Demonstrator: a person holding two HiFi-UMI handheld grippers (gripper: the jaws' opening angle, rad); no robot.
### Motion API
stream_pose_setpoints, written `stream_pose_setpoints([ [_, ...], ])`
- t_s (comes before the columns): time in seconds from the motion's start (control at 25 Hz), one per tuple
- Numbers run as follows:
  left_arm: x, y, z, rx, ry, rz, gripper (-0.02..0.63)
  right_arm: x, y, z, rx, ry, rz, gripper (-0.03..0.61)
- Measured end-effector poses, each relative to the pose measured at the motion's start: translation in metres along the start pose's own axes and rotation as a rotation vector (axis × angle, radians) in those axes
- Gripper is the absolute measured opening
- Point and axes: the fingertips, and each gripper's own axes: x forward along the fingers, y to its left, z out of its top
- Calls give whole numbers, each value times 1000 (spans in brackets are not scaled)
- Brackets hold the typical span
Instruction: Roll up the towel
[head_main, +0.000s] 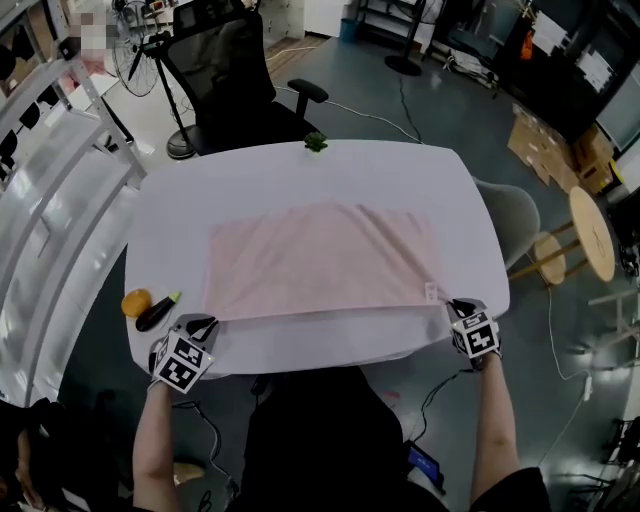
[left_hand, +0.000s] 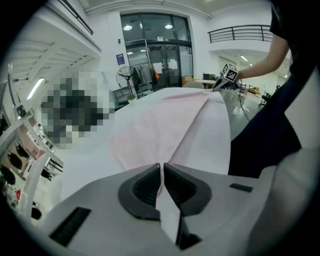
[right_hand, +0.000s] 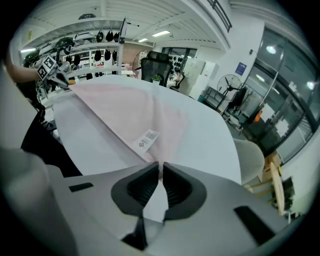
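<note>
A pale pink towel (head_main: 320, 258) lies spread flat on the white table (head_main: 180, 210), with its near edge along the table's front. My left gripper (head_main: 200, 325) is at the towel's near left corner. In the left gripper view the jaws (left_hand: 161, 167) are shut with the cloth (left_hand: 165, 120) pinched between them. My right gripper (head_main: 455, 306) is at the near right corner, beside the towel's white label (head_main: 431, 292). In the right gripper view its jaws (right_hand: 160, 167) are shut on the cloth (right_hand: 130, 110) just below the label (right_hand: 148, 138).
An orange fruit (head_main: 136, 301) and a dark vegetable (head_main: 157, 313) lie at the table's near left edge, close to my left gripper. A small green plant (head_main: 316, 142) stands at the far edge. A black office chair (head_main: 225, 70) is behind the table; a grey chair (head_main: 512, 215) and wooden stool (head_main: 590, 232) are to the right.
</note>
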Motion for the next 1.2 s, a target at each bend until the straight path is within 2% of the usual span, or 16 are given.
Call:
stream_pose_setpoints([
  [0.12, -6, -17, -12, 43, 39, -52, 34, -10, 9, -17, -26, 25, 25, 35],
  [0.24, -5, -28, -26, 16, 76, -87, 34, -10, 20, -30, -44, 46, 60, 35],
  [0.4, 12, -36, -43, -20, 158, -76, 34, 8, 33, -56, -41, 121, 93, 35],
  [0.56, 23, -38, -56, -46, 210, -68, 34, 19, 40, -63, -72, 162, 128, 35],
  [0.76, 18, -32, -52, -101, 206, -63, 34, 10, 34, -52, -97, 151, 204, 38],
  [0.96, 3, -17, -28, -138, 171, -94, 35, -5, 26, -30, -131, 144, 306, 41],
  [1.2, -1, 9, -2, -144, 161, -150, 35, -9, 13, -12, -136, 209, 488, 49],
])
